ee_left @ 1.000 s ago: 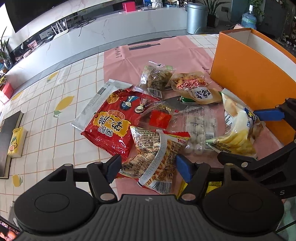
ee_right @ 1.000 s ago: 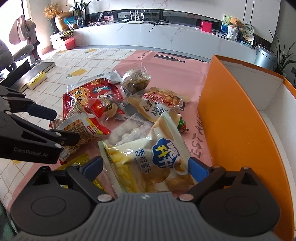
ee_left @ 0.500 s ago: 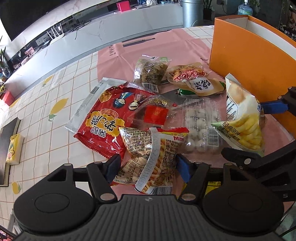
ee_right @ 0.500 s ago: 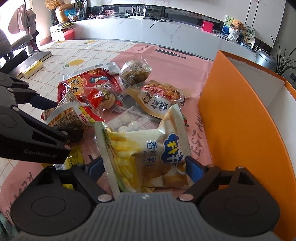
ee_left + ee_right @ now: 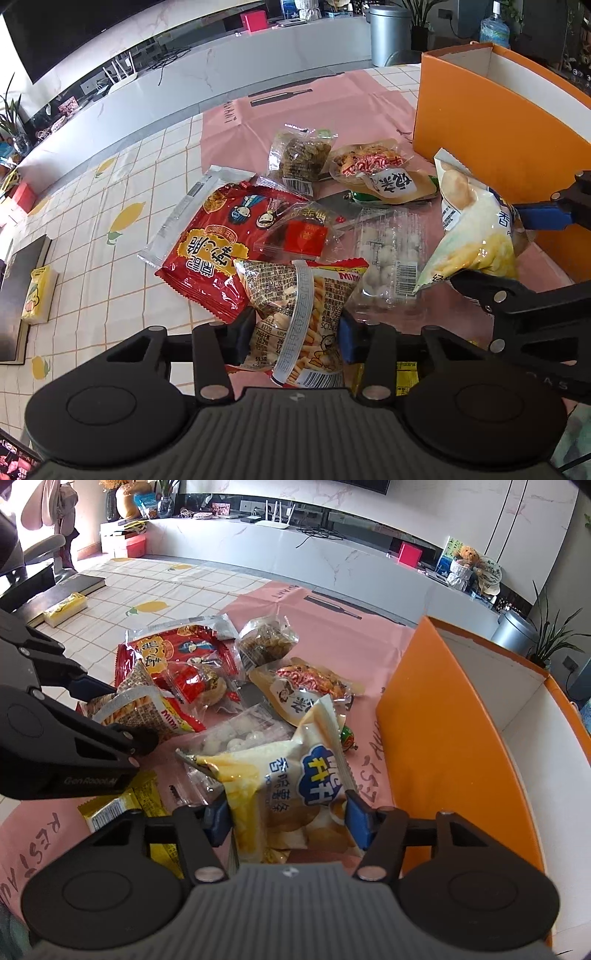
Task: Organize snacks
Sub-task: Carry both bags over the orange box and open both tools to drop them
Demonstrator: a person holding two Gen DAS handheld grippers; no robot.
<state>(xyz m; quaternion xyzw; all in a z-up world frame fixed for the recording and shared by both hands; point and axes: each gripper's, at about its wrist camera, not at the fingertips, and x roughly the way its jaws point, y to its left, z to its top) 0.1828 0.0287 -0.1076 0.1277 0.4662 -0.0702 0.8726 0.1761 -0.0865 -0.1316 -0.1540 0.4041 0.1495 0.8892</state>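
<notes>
Your right hand-held gripper [image 5: 286, 821] is pinching the cream fries bag [image 5: 291, 775] across its lower end, blue pads on both side edges. The bag's long axis runs straight ahead of the fingers, top seal pointing away and tilted up, apparently off the surface [image 5: 332, 642]. The orange box [image 5: 436, 716] sits just right of that gripper, its near wall standing higher than the bag. So the next move is likely up and right over the wall (clear the rim first, or the floppy top could catch).

Your left hand-held gripper [image 5: 293, 334] is closed on the Mimi snack bag [image 5: 299, 314], pads at both sides of its near end, long axis also pointing forward. The box is well off to that gripper's right, so the right one is the nearer for the drop.

Materials: both bags are thin, crinkly film, air-puffed, with slippery seams. Ahead of the left gripper lie the flat red foil packet [image 5: 221, 251] and a clear pack of white balls [image 5: 388, 258], soft and lumpy. Expect bags to sag and swing.
</notes>
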